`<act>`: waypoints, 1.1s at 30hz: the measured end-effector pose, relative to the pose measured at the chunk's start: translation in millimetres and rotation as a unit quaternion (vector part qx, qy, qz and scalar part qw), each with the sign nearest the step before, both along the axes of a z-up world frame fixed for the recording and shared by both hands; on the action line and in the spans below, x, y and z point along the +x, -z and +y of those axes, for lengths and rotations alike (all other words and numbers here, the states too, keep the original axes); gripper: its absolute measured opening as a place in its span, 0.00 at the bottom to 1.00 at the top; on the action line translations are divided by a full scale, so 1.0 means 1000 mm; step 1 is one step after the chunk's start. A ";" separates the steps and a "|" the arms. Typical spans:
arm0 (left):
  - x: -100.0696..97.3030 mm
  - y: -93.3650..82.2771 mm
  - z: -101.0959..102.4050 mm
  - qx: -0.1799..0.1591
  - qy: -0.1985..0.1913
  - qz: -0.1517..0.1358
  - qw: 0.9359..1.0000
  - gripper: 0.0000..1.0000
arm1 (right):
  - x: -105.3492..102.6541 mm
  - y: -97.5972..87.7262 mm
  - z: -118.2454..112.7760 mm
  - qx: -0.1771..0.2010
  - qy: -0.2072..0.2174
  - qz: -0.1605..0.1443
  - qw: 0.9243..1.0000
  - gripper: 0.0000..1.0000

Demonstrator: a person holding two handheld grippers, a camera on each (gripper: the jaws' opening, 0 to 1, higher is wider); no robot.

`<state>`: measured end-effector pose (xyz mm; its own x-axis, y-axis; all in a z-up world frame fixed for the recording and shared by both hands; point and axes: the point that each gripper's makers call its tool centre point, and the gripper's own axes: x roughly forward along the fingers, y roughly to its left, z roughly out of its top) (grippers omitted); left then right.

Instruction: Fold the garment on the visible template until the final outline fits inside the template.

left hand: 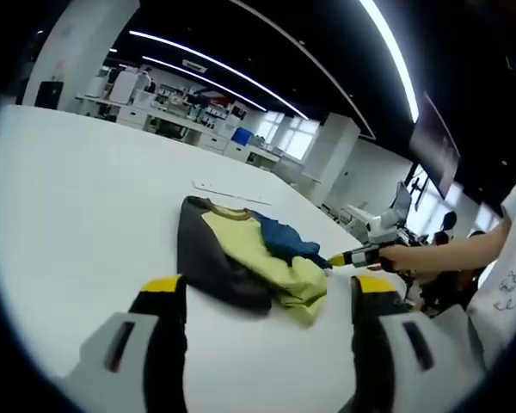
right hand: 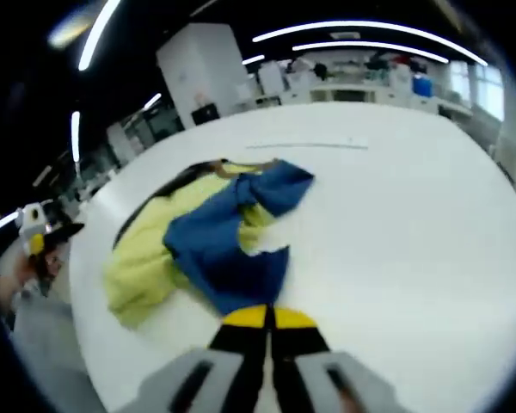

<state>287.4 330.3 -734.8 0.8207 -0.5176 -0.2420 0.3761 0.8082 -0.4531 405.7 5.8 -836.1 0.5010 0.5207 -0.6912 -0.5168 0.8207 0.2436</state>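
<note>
Early stage, garment not laid out yet. The crumpled garment in black, pale yellow and blue cloth (left hand: 245,254) sits bunched mid-way across the white table (left hand: 77,198), nowhere near flat. Right gripper (right hand: 267,320): the right gripper view has the yellow-tipped jaws closed together right at the near edge of the blue panel; looks pinched on that hem, though I can't see cloth between the tips. In the left gripper view it comes in from the right, held by the person's hand (left hand: 413,256), tip touching the blue/yellow edge of the pile. Left gripper (left hand: 267,297): jaws wide apart, holding nothing, hovering just short of the black side of the garment. Thin pale strip (left hand: 230,194) lies on the table just beyond the garment, possibly a template marking, too faint to call; I can't make out a full template outline. My read on the step: grab and spread. Next move needs the left gripper down on the black edge, then both pulling apart to flatten the cloth before any fold. Risk: dragging the pile instead of opening it.
</note>
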 end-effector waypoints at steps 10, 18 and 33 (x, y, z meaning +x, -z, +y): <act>0.000 0.002 -0.004 0.001 0.002 0.005 1.000 0.76 | 0.007 0.005 -0.070 -0.033 0.056 0.001 0.998 0.00; -0.001 0.003 -0.004 0.005 -0.003 0.010 1.000 0.76 | 0.015 0.004 -0.133 -0.071 0.127 -0.016 0.989 0.00; -0.004 0.011 -0.005 0.007 -0.005 0.025 1.000 0.75 | 0.030 -0.004 -0.220 -0.088 0.261 -0.034 0.961 0.00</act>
